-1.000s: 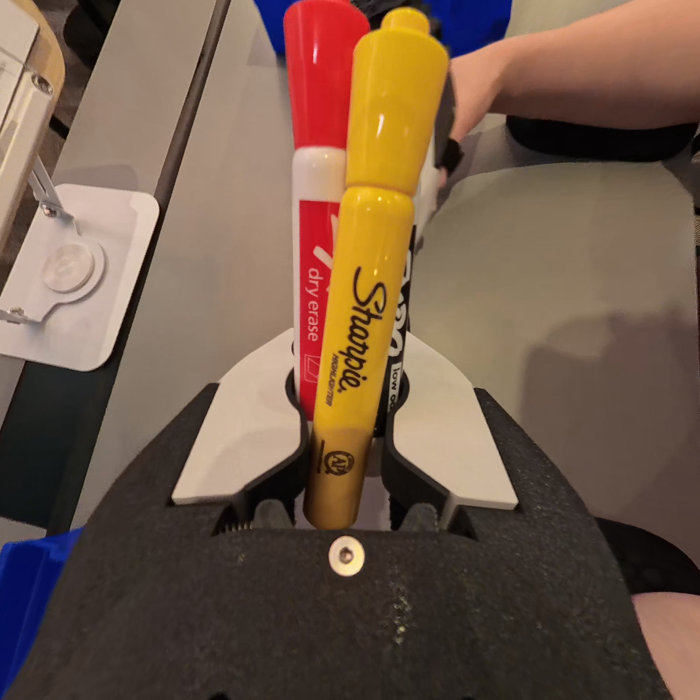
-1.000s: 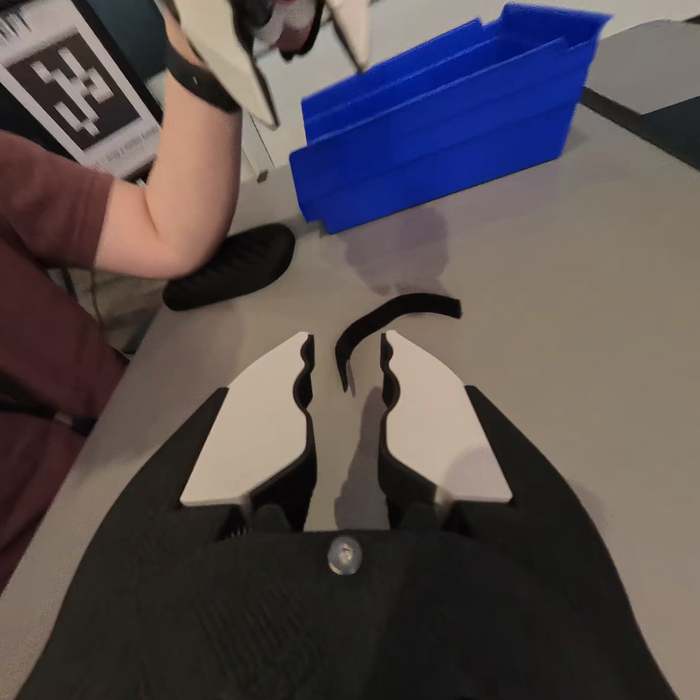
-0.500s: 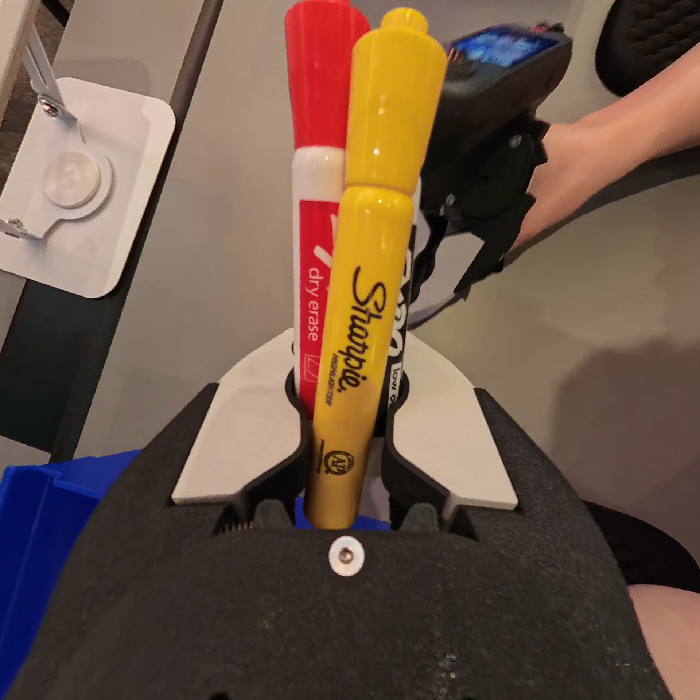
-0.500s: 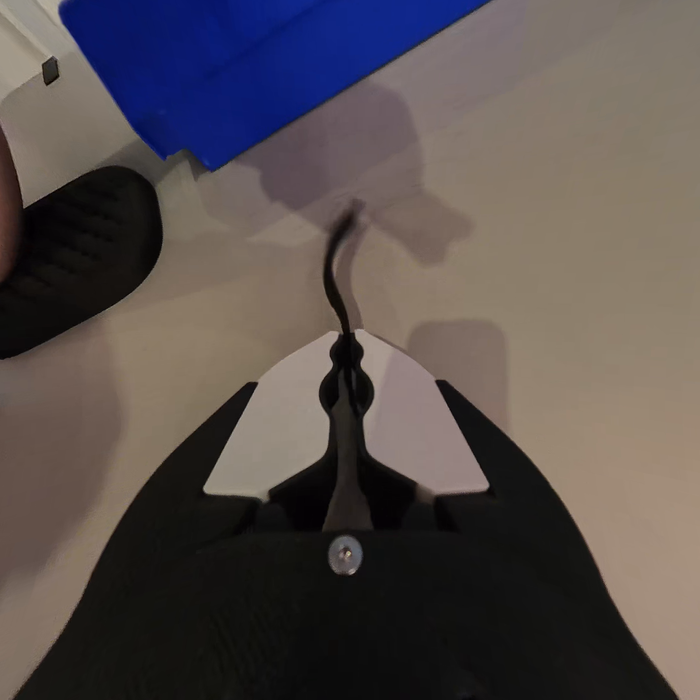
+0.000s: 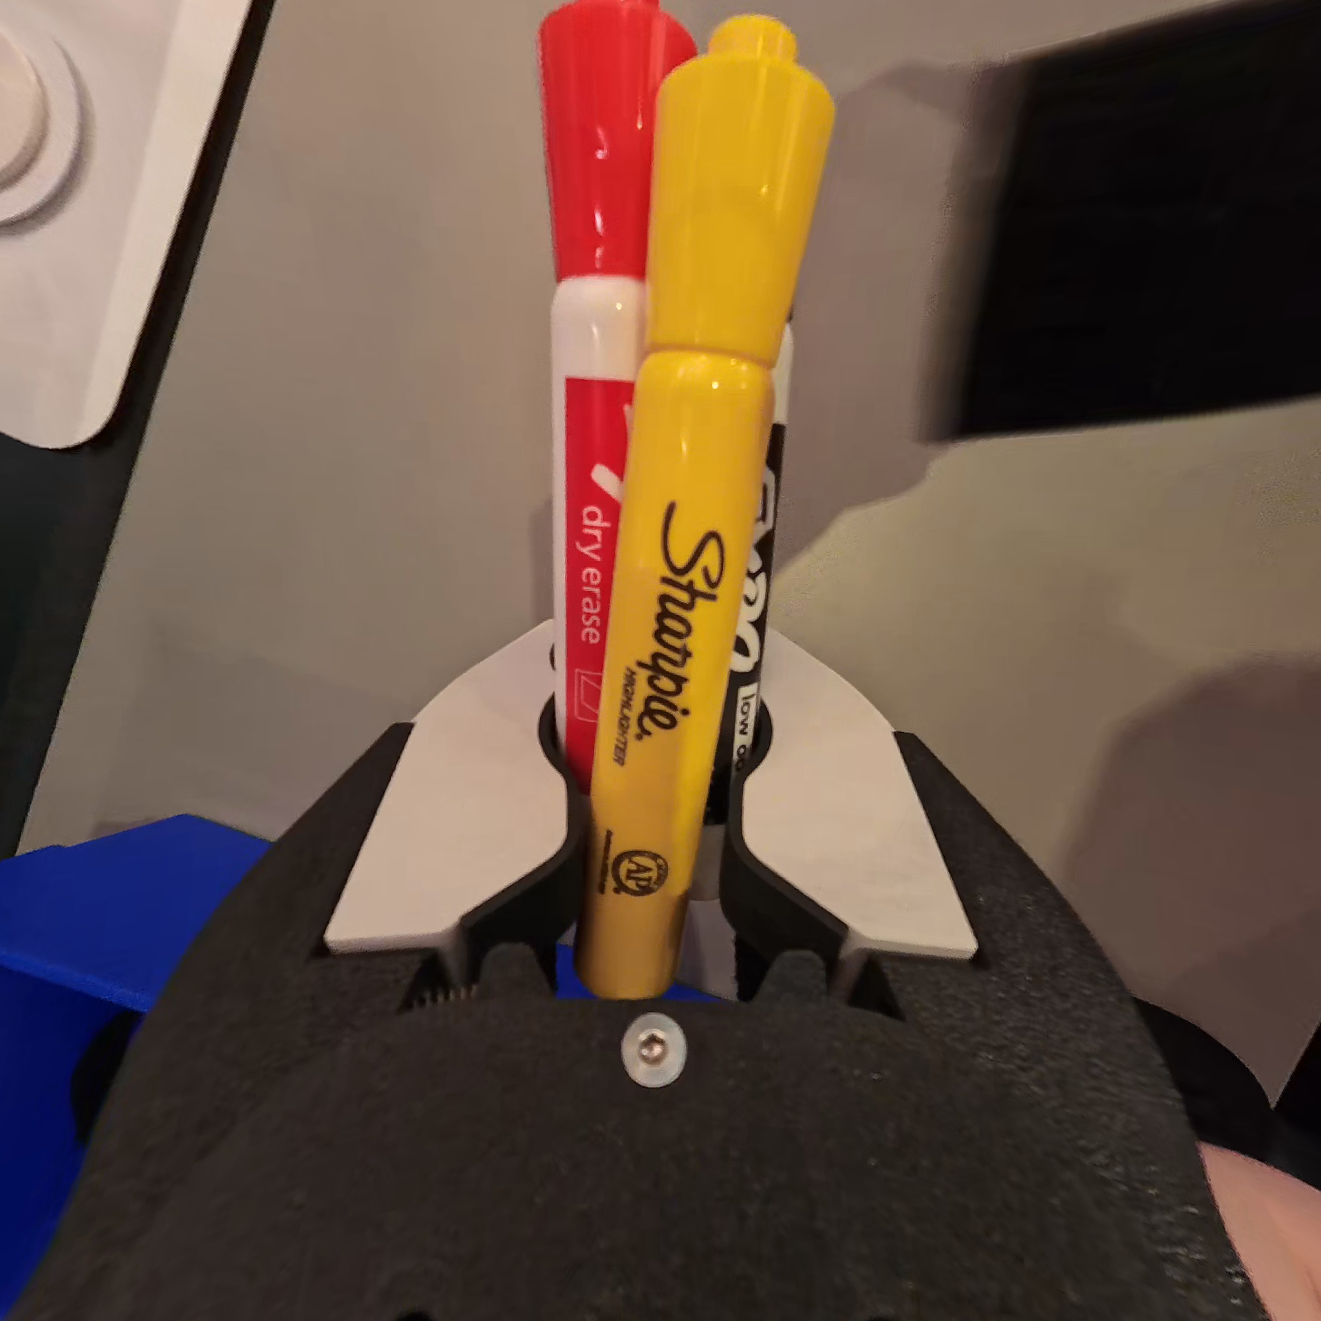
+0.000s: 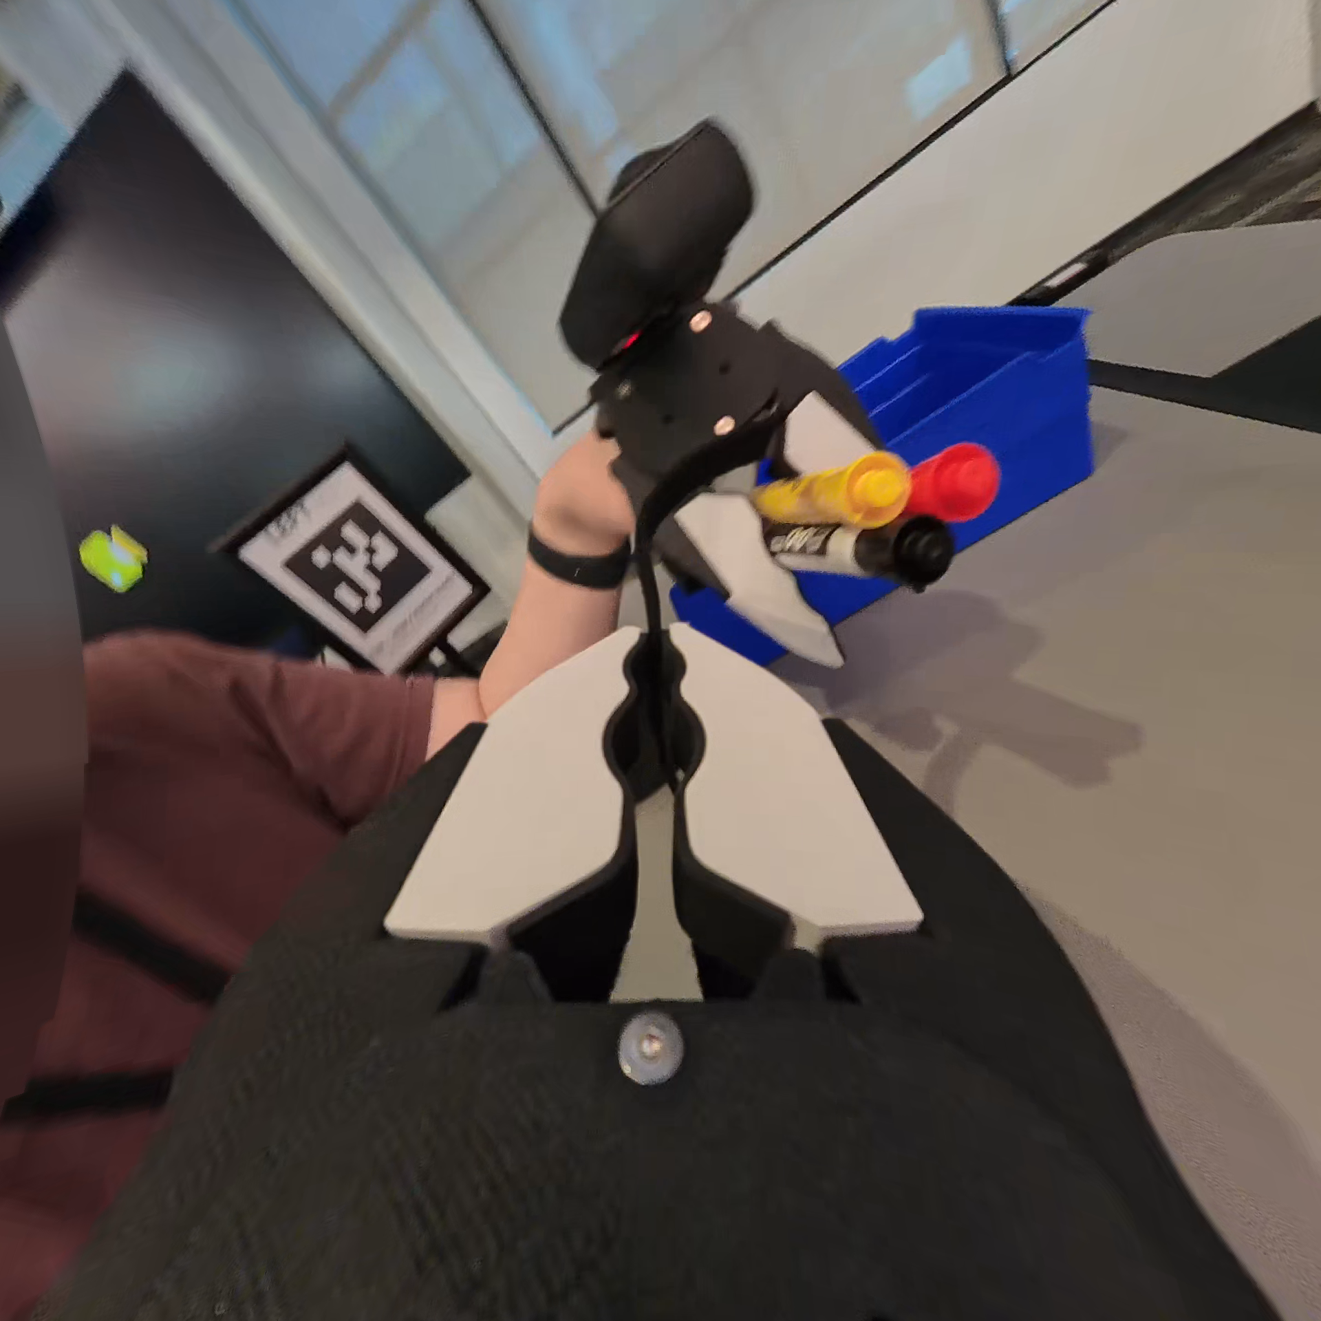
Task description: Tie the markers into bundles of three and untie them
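My left gripper (image 5: pixel 654 686) is shut on three markers held upright side by side: a red dry-erase marker (image 5: pixel 600 372), a yellow highlighter (image 5: pixel 708 500) in front, and a black marker (image 5: pixel 758 600) mostly hidden behind it. My right gripper (image 6: pixel 654 636) is shut on a thin black strap (image 6: pixel 647 565) that curves up from its tips, held above the table. In the right wrist view the left gripper (image 6: pixel 815 515) is just beyond the strap, with the yellow highlighter (image 6: pixel 843 490), red marker (image 6: pixel 958 482) and black marker (image 6: pixel 872 547) pointing right.
A blue bin (image 6: pixel 1001 400) stands on the grey table (image 6: pixel 1072 715) behind the left gripper; it also shows at the lower left of the left wrist view (image 5: pixel 107 908). A white plate (image 5: pixel 86 214) lies at the table's far left. A person's arm (image 6: pixel 550 629) holds the left gripper. My hands' fingertips stand some 12 cm from each other.
My right gripper has closed on the black strap and lifted it off the table up to the left gripper. The left gripper has shifted, still holding the three markers.
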`<control>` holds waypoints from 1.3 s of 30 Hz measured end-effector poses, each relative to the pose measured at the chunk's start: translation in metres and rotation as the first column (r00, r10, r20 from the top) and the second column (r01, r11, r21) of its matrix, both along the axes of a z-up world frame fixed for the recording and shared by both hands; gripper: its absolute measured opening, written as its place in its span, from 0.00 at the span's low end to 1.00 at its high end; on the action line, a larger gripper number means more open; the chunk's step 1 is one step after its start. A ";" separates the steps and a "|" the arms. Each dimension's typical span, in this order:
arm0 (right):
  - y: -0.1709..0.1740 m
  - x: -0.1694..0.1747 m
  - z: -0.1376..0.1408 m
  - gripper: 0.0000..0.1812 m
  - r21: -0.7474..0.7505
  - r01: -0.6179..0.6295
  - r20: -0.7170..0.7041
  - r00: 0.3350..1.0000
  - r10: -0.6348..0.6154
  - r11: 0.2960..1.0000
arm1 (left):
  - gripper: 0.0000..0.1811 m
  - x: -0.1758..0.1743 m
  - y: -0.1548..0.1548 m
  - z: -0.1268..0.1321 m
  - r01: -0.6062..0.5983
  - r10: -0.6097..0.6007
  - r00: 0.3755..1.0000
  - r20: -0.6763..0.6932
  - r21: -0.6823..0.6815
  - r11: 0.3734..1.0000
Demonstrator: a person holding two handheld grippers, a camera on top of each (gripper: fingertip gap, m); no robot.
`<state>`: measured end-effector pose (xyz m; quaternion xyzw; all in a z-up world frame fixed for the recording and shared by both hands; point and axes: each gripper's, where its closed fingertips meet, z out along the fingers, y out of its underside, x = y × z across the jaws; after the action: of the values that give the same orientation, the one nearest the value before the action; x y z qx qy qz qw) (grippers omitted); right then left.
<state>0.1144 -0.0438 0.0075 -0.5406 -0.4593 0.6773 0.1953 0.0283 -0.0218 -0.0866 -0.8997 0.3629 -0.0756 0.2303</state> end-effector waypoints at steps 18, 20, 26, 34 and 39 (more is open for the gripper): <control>0.010 -0.055 -0.028 0.04 -0.231 0.151 0.025 0.988 -0.150 0.961 | 0.24 0.022 0.003 -0.014 -0.002 0.001 1.000 -0.015 -0.058 0.998; 0.007 -0.056 -0.031 0.06 -0.226 0.147 0.033 0.989 -0.144 0.963 | 0.24 0.022 0.003 -0.014 -0.003 0.002 1.000 -0.012 -0.056 0.998; -0.003 -0.058 -0.037 0.11 -0.167 0.130 0.065 0.991 -0.121 0.977 | 0.23 0.025 0.001 -0.007 0.009 -0.007 0.999 0.032 -0.051 0.999; -0.011 -0.056 -0.033 0.13 -0.122 0.111 0.052 0.993 -0.105 0.986 | 0.23 0.030 -0.008 0.002 0.041 -0.034 0.994 0.106 -0.068 0.997; -0.005 -0.052 -0.034 0.18 -0.130 0.141 0.045 0.990 -0.136 0.981 | 0.24 0.032 -0.012 0.004 0.062 -0.053 0.991 0.119 -0.074 0.995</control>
<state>0.0629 -0.0484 -0.0263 -0.5951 -0.3777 0.6814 0.1971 0.0606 -0.0338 -0.0829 -0.8912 0.3712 -0.1488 0.2139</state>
